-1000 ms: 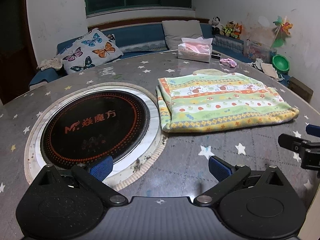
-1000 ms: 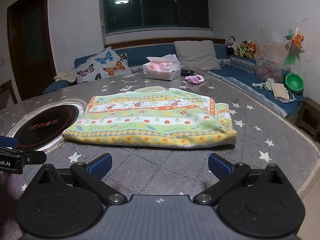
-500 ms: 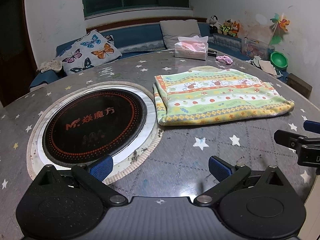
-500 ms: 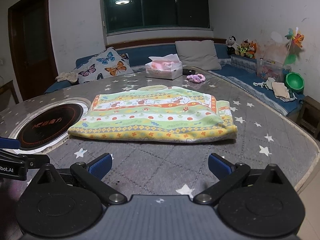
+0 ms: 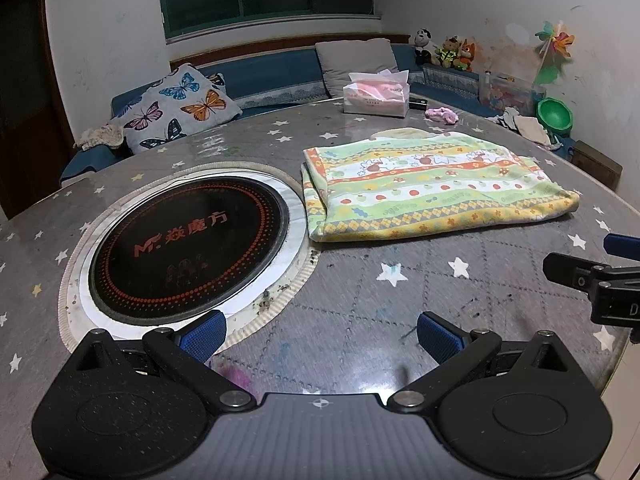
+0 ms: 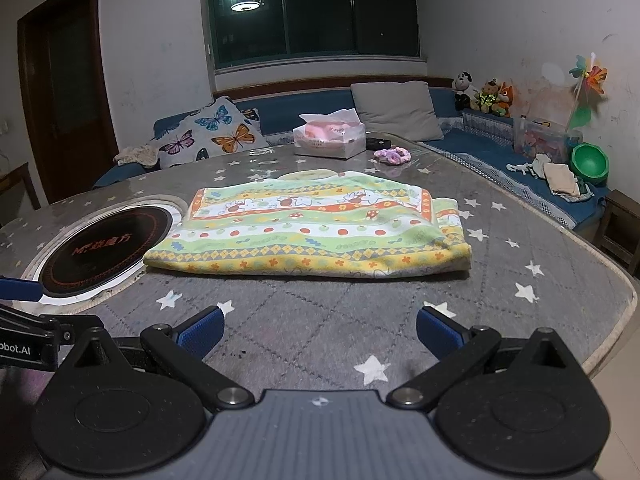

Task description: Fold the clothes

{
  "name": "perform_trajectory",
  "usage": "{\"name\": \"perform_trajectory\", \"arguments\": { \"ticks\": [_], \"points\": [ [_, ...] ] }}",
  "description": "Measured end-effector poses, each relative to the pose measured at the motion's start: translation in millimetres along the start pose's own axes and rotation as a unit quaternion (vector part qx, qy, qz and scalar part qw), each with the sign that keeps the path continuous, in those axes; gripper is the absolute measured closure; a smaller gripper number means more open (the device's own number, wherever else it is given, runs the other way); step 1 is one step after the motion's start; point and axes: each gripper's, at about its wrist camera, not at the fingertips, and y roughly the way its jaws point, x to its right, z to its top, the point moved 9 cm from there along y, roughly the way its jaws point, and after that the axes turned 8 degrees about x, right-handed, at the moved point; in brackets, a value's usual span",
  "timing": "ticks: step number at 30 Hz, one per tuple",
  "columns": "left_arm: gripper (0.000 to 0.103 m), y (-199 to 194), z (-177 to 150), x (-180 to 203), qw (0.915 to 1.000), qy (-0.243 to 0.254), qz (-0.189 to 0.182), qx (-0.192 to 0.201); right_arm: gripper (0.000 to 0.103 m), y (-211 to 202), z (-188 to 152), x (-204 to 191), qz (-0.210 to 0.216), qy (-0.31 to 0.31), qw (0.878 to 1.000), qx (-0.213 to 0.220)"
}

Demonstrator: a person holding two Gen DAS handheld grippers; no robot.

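Observation:
A folded green, yellow and orange patterned cloth (image 5: 432, 184) lies flat on the grey star-patterned table (image 5: 360, 300); it also shows in the right wrist view (image 6: 312, 228). My left gripper (image 5: 320, 334) is open and empty above the table's near edge, well short of the cloth. My right gripper (image 6: 318, 330) is open and empty too, hovering near the front edge, apart from the cloth. The right gripper's side shows at the right of the left wrist view (image 5: 600, 280), and the left gripper's side shows at the left of the right wrist view (image 6: 24, 336).
A round black induction plate (image 5: 188, 248) is set into the table left of the cloth. A tissue box (image 5: 376, 98) and a pink hair tie (image 5: 442, 114) sit at the far side. A blue sofa with cushions (image 6: 224, 132) runs behind.
Both grippers have drawn back and up from the cloth, so it looks smaller and farther away. The cloth has not moved. Both grippers stay open.

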Motion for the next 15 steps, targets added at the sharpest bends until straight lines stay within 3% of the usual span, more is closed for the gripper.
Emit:
{"name": "perform_trajectory", "arguments": {
  "ticks": [15],
  "points": [
    [0.0, -4.6, -1.9, 0.2, 1.0, 0.001, 0.0, 0.002, 0.0, -4.6, -0.4, -6.0, 0.007, -0.002, 1.0, 0.002]
  ]
}}
